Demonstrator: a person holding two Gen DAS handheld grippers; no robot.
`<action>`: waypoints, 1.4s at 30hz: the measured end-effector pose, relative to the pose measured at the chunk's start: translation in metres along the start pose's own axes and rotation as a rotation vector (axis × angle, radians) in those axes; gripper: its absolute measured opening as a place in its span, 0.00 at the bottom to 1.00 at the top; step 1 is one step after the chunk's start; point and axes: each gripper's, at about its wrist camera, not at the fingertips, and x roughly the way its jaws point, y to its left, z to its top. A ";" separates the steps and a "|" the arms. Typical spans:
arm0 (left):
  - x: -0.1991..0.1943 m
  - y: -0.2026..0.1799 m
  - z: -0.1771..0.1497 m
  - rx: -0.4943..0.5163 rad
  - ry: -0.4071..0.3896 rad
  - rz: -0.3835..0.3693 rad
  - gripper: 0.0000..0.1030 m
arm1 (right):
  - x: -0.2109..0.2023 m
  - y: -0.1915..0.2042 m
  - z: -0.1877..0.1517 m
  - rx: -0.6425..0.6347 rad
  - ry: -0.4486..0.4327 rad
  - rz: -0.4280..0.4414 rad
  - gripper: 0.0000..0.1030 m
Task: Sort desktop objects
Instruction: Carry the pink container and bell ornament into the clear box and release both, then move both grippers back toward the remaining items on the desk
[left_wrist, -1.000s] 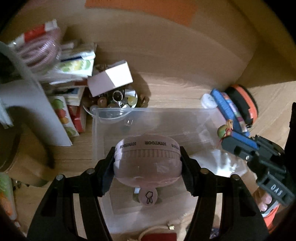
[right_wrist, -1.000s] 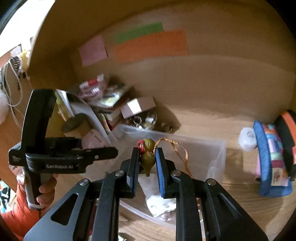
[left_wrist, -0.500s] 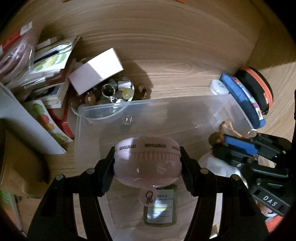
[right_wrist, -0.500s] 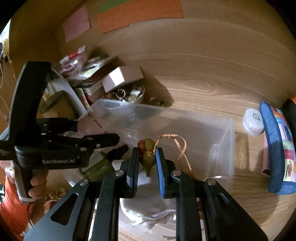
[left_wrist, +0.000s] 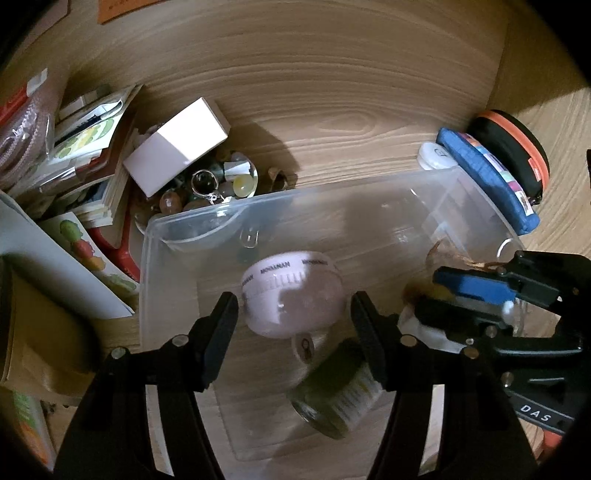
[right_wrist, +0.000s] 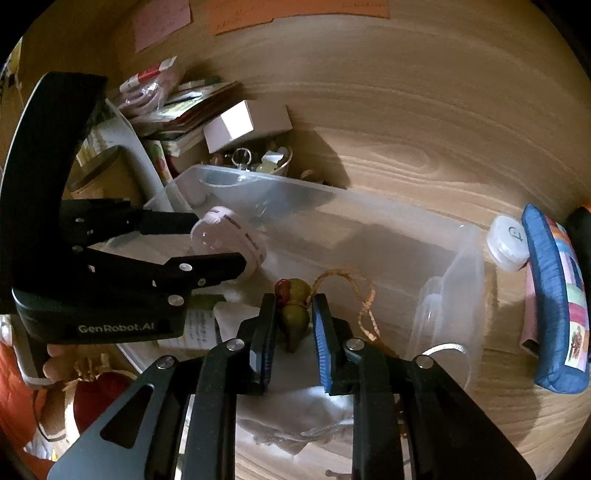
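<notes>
Looked down on a wood desk (left_wrist: 332, 92) in a dim corner, with a wood wall along the far side. Saw an orange note (right_wrist: 295, 14) and a pink note (right_wrist: 162, 22) stuck up on that wall.

Found a clear box (left_wrist: 369, 199) in the middle of the desk. Saw a white cloth (right_wrist: 295, 406) and a green jar (left_wrist: 332, 398) lying inside it, at the near end.

Held the left gripper (left_wrist: 291, 306) over the box, jaws wide apart. Had a pink round case (left_wrist: 295, 295) between the fingers, tilted and a bit blurred, with a thin gap on each side. Gripped nothing.

Held the right gripper (right_wrist: 293, 299) over the right part of the box, above the cloth. Was opening its jaws, only a little apart. Had a small green gourd (right_wrist: 291, 317) between the pads, with its string (right_wrist: 365, 295) looped off to the right. Showed a thin gap beside the blue pad; could not tell about the black pad.

Saw a mess at the far left: a pile of books (left_wrist: 92, 147), a white carton (left_wrist: 177, 147) tipped on a bowl of beads (left_wrist: 221, 184), just behind the clear box. Saw a white cap (left_wrist: 437, 155), a blue pouch (left_wrist: 487, 177) and a black case (left_wrist: 517, 147) with an orange rim at the far right, side by side.

Showed a hand (right_wrist: 55, 365) on the left gripper's grip, an orange sleeve (right_wrist: 14, 387), and a red bag (right_wrist: 96, 398) near it.
</notes>
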 end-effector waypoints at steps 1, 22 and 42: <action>0.000 0.000 0.000 -0.001 0.001 -0.001 0.61 | 0.000 0.000 0.000 0.003 0.002 0.003 0.23; -0.092 0.020 -0.020 -0.067 -0.136 0.024 0.85 | -0.071 0.015 0.011 0.032 -0.165 0.001 0.47; -0.150 0.028 -0.137 -0.130 -0.126 0.115 0.95 | -0.168 0.054 -0.070 0.038 -0.319 -0.008 0.77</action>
